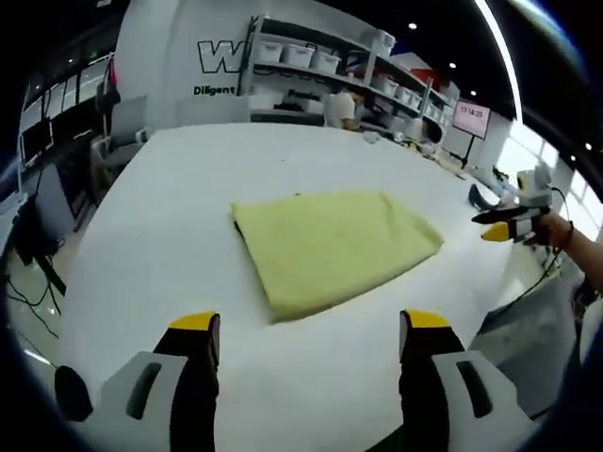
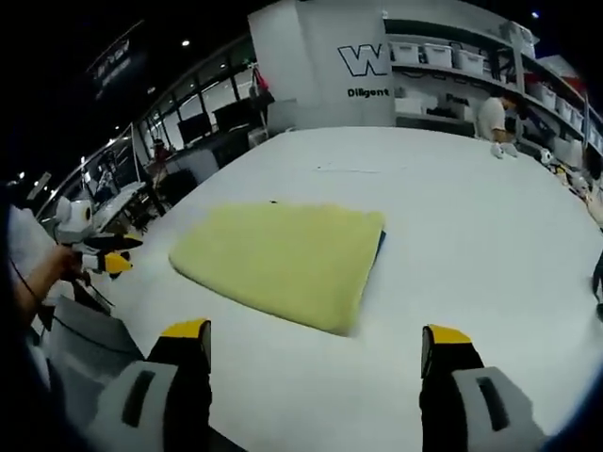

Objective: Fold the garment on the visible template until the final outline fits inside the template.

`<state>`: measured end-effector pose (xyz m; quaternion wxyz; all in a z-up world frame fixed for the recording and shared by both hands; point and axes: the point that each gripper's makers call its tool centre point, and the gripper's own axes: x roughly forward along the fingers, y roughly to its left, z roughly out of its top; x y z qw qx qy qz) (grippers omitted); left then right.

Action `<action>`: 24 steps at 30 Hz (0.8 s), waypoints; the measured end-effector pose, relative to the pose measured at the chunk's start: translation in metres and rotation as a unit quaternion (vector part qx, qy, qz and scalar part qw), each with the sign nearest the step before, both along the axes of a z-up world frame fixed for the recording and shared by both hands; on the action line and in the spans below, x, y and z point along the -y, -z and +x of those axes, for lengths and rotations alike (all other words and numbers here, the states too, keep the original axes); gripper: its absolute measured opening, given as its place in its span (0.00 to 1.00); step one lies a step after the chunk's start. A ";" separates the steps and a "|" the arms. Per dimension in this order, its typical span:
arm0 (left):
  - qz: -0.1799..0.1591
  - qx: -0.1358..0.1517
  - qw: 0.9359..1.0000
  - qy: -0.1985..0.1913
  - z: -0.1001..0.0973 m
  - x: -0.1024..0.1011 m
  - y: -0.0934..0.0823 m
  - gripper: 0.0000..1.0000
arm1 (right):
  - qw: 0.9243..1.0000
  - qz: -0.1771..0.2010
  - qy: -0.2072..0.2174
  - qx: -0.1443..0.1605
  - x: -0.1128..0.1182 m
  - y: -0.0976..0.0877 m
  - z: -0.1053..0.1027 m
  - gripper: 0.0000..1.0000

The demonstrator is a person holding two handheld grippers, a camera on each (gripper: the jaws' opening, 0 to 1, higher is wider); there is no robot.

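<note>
A yellow garment (image 1: 330, 245) lies folded into a flat rectangle on the white table (image 1: 170, 217). My left gripper (image 1: 309, 325) hovers over the near table edge just short of the cloth, open, with nothing between its yellow-tipped fingers. My right gripper (image 2: 316, 332) faces the garment (image 2: 283, 259) from the opposite side, also open and empty. A thin blue strip (image 2: 381, 247) peeks out at the garment's right edge in the right gripper view. Each gripper appears in the other's view, off the table's side: the right gripper (image 1: 511, 224) and the left gripper (image 2: 105, 256), both held by hands.
Shelves with white bins (image 1: 301, 55) and a person (image 1: 341, 105) stand beyond the table's far end. A white wall with dark lettering (image 2: 363, 61) rises behind. Chairs and desks (image 1: 113, 141) line one side. Bare table surface (image 2: 452, 198) surrounds the garment.
</note>
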<state>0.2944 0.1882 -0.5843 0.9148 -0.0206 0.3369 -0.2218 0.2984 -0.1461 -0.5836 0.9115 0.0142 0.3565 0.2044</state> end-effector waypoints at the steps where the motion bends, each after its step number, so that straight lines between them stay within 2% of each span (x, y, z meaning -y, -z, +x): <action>1: 0.000 0.000 1.000 0.000 -0.001 0.000 -0.001 0.78 | 1.000 0.000 0.000 0.000 0.000 0.000 -0.001 0.93; 3: -0.004 0.008 1.000 -0.008 -0.006 0.000 -0.007 0.78 | 1.000 -0.005 0.001 0.001 0.002 -0.003 -0.008 0.93; 8: -0.021 0.007 0.999 -0.026 -0.018 -0.005 -0.016 0.79 | 1.000 -0.003 0.008 0.004 0.006 -0.008 -0.019 0.93; 11: -0.020 0.006 0.999 -0.033 -0.028 -0.008 -0.019 0.80 | 1.000 0.004 0.009 0.009 0.007 -0.015 -0.025 0.94; 15: -0.006 0.005 0.999 -0.046 -0.036 -0.011 -0.022 0.82 | 1.000 -0.005 0.016 0.020 0.012 -0.022 -0.031 0.98; 19: -0.010 0.007 0.998 -0.054 -0.044 -0.011 -0.028 0.81 | 0.999 -0.005 0.021 0.029 0.015 -0.029 -0.036 0.98; 24: -0.001 0.005 0.998 -0.058 -0.051 -0.013 -0.026 0.83 | 0.999 -0.008 0.018 0.031 0.012 -0.029 -0.042 0.98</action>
